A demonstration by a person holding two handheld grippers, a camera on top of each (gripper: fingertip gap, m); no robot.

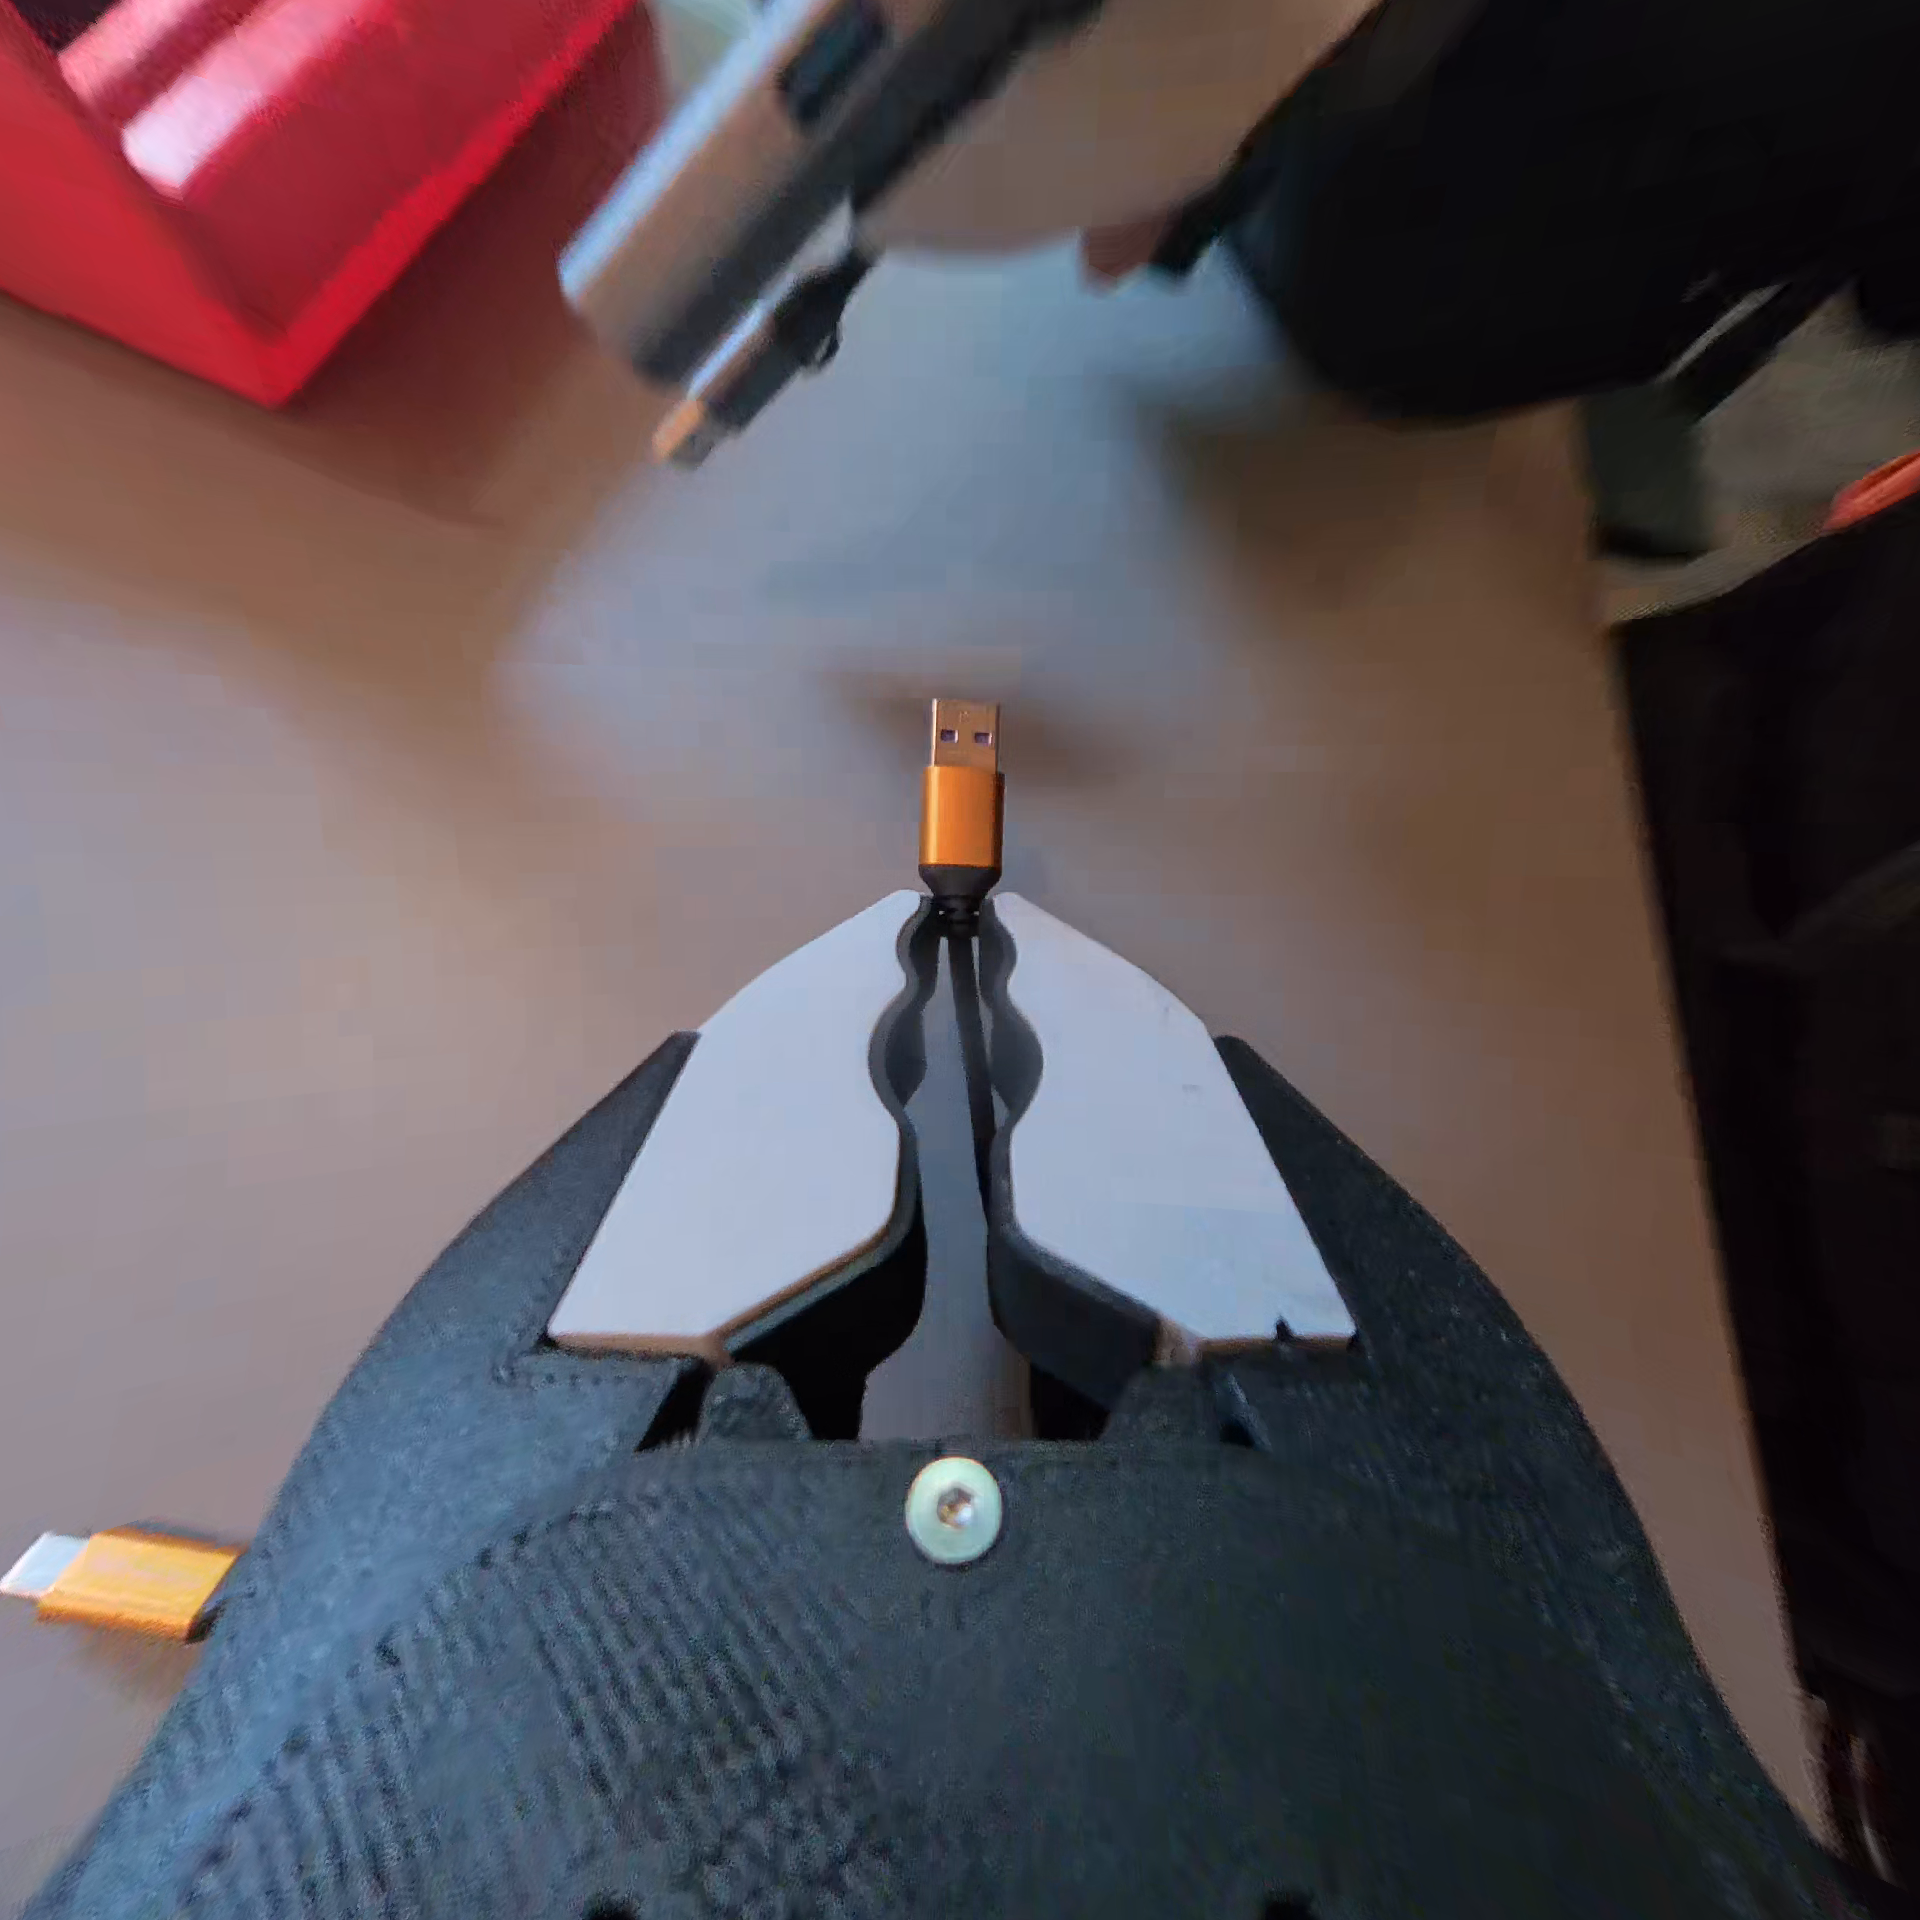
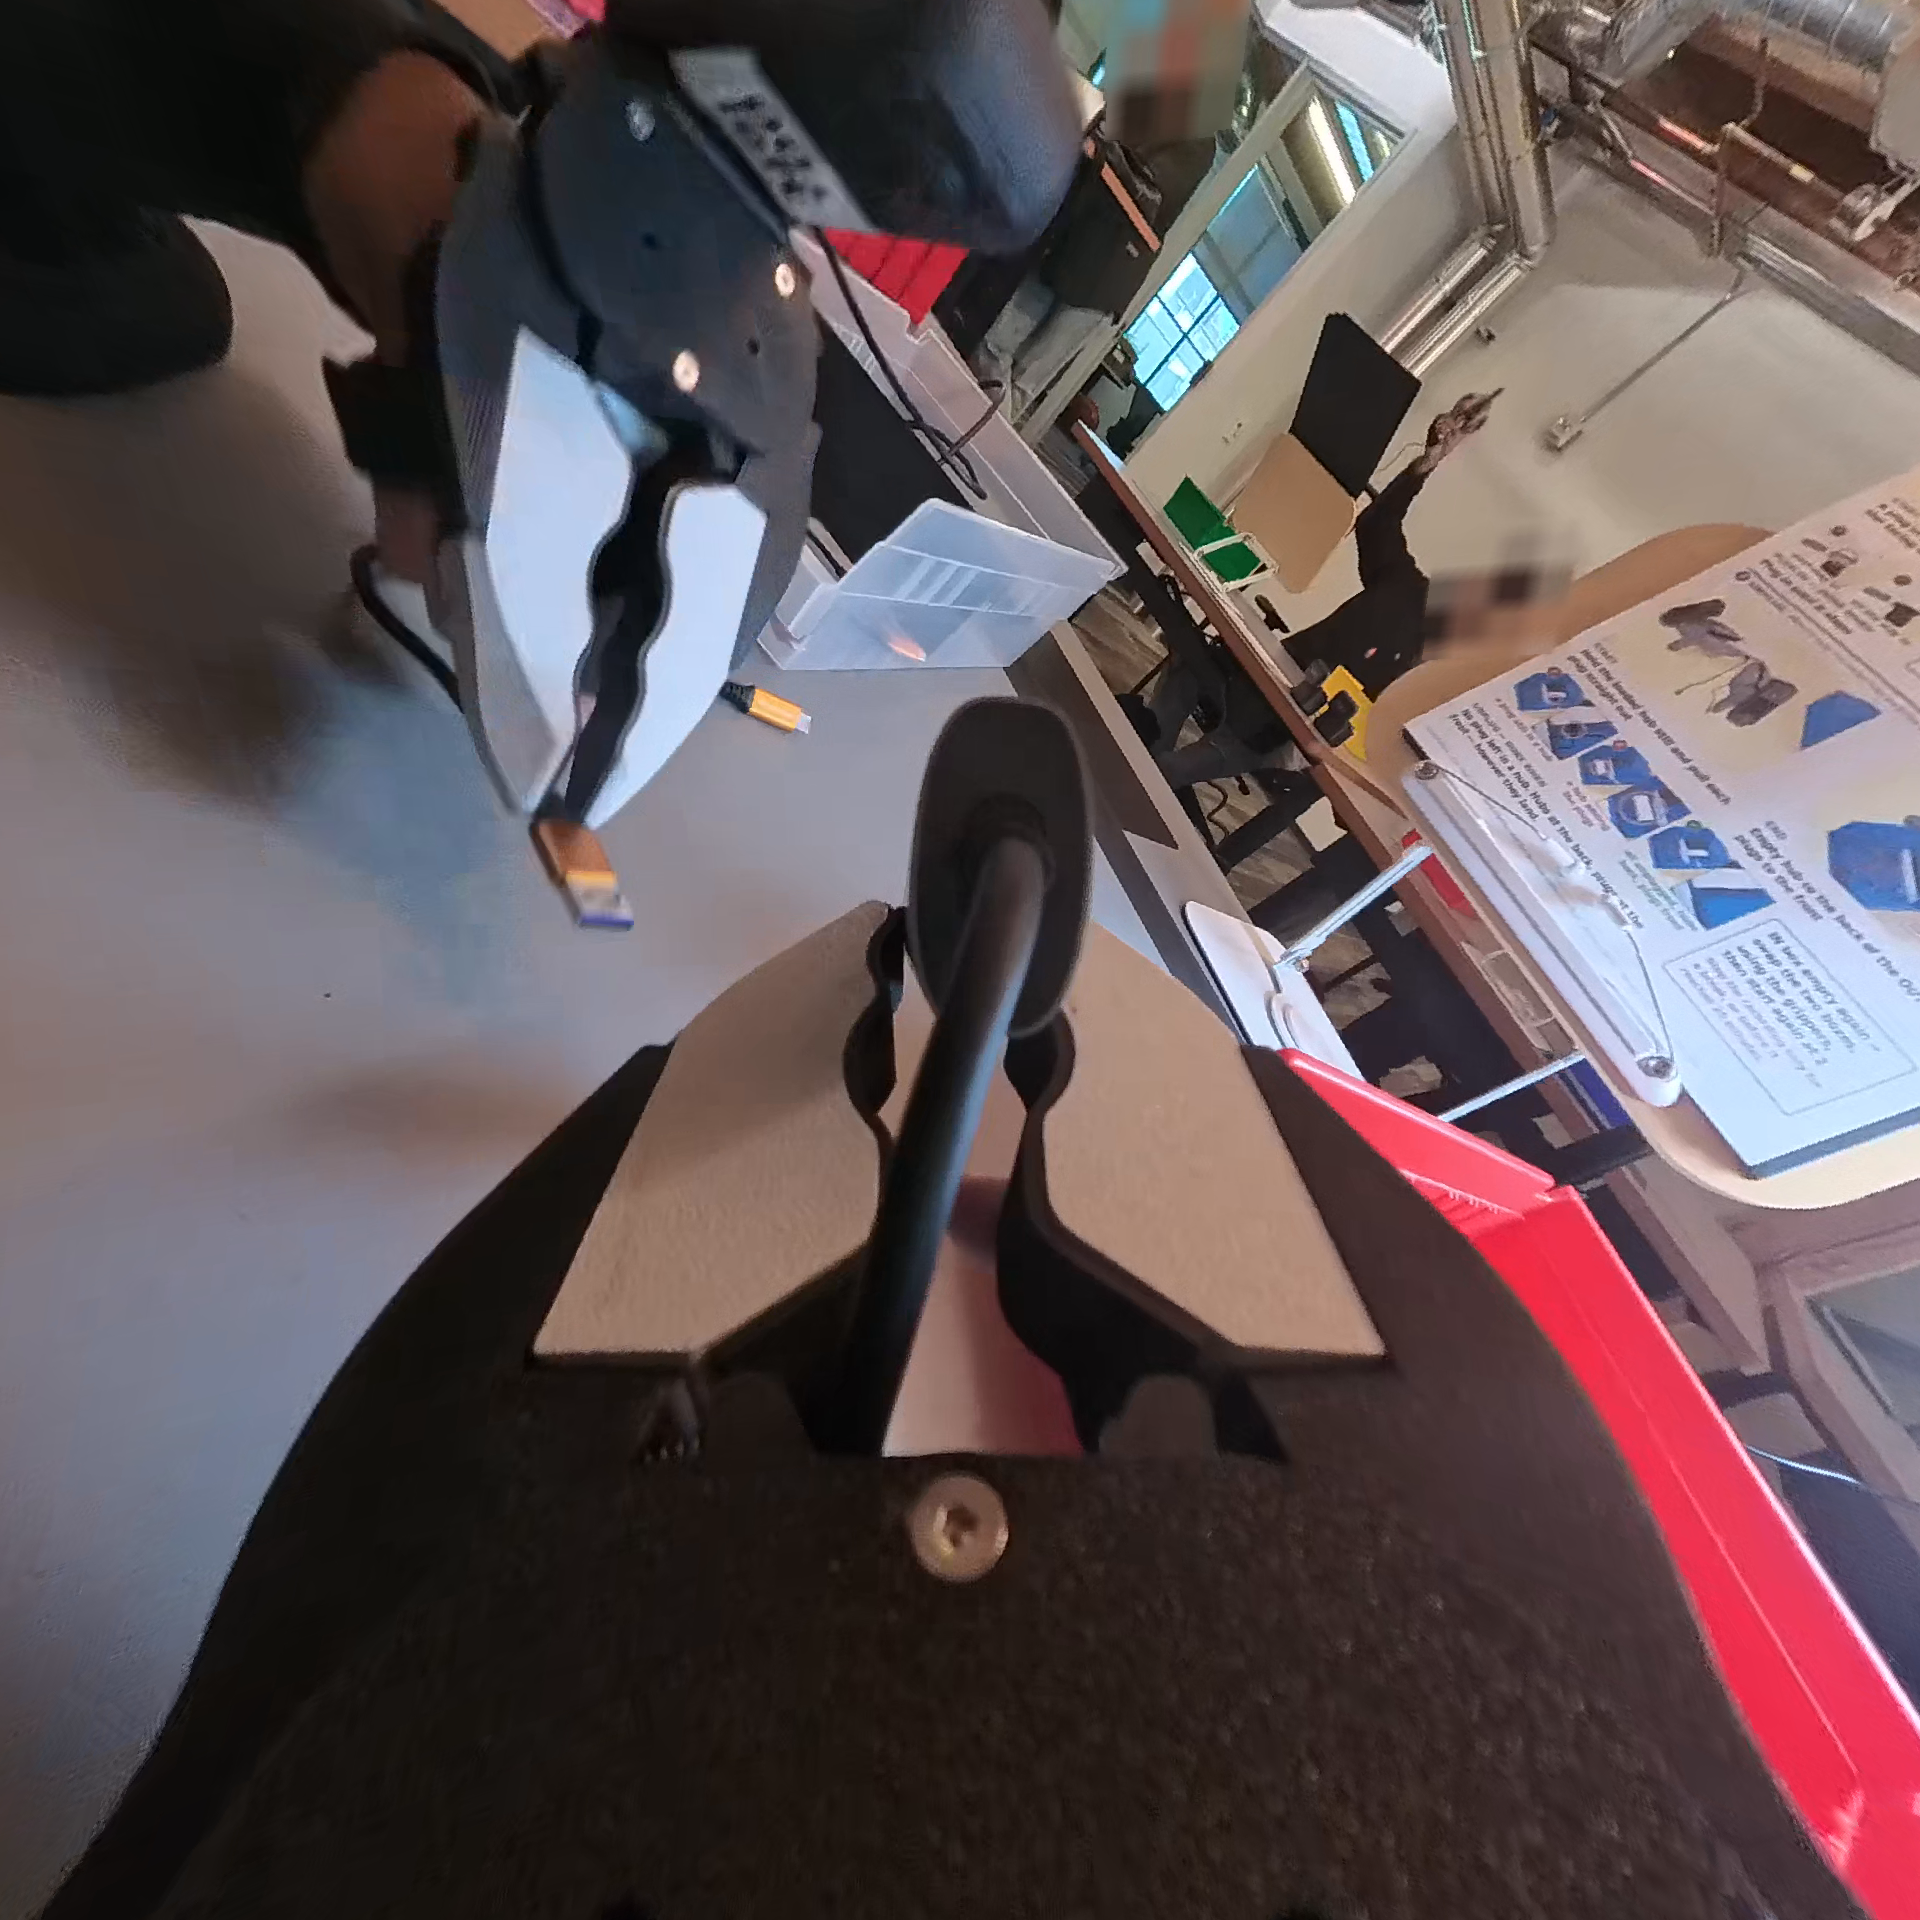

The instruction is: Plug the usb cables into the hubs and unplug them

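My left gripper (image 1: 961,899) is shut on a black USB cable just behind its orange plug (image 1: 962,795), which sticks out forward above the grey table (image 1: 312,831). In the right wrist view the left gripper (image 2: 566,805) and that plug (image 2: 582,873) hang at the upper left. My right gripper (image 2: 971,925) is shut on a dark grey hub (image 2: 997,831), seen end-on, its thick black cable running back between the fingers. In the left wrist view the right gripper (image 1: 748,343) and hub are blurred at the top, apart from the plug.
A second orange plug (image 2: 769,712) lies on the table, and also shows in the left wrist view (image 1: 114,1579). A red bin (image 1: 260,177) stands nearby, and also shows in the right wrist view (image 2: 1662,1403). A clear plastic bin (image 2: 935,592) and an instruction sheet on a stand (image 2: 1714,831) stand beyond. One gripper's finger ends stand about 10 centimetres off the other's.
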